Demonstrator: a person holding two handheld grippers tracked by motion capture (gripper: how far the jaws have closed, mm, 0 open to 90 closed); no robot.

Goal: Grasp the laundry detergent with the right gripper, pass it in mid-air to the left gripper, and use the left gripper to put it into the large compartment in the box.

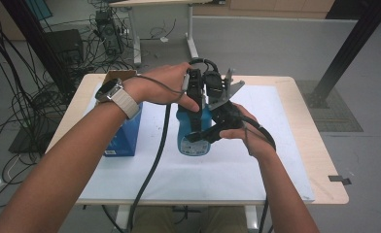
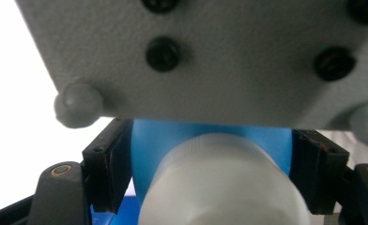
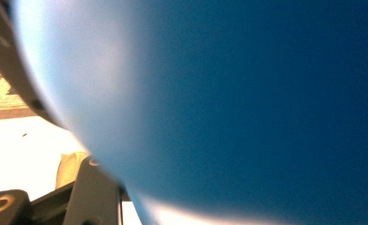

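Observation:
A blue bottle (image 1: 193,143) with a white cap (image 2: 219,183) stands upright on the white mat (image 1: 276,160) at the table's middle. My right gripper (image 1: 201,136) comes in from the right and is shut on the bottle's body, whose blue wall (image 3: 243,103) looms close in the right gripper view. One of its fingers (image 3: 95,192) shows at the lower left there. My left gripper (image 1: 197,110) points down over the bottle's top. Its jaws flank the cap, and a thin strip of blue shoulder (image 2: 210,133) shows between the left pad (image 2: 109,164) and the cap. The right gripper's grey plate (image 2: 219,56) hangs above.
A blue carton (image 1: 123,133) stands at the table's left edge, with an open cardboard box (image 1: 118,75) behind it. Thick black cables (image 1: 152,165) trail from both grippers toward the front edge. Desk legs and cable tangles sit on the floor beyond the table.

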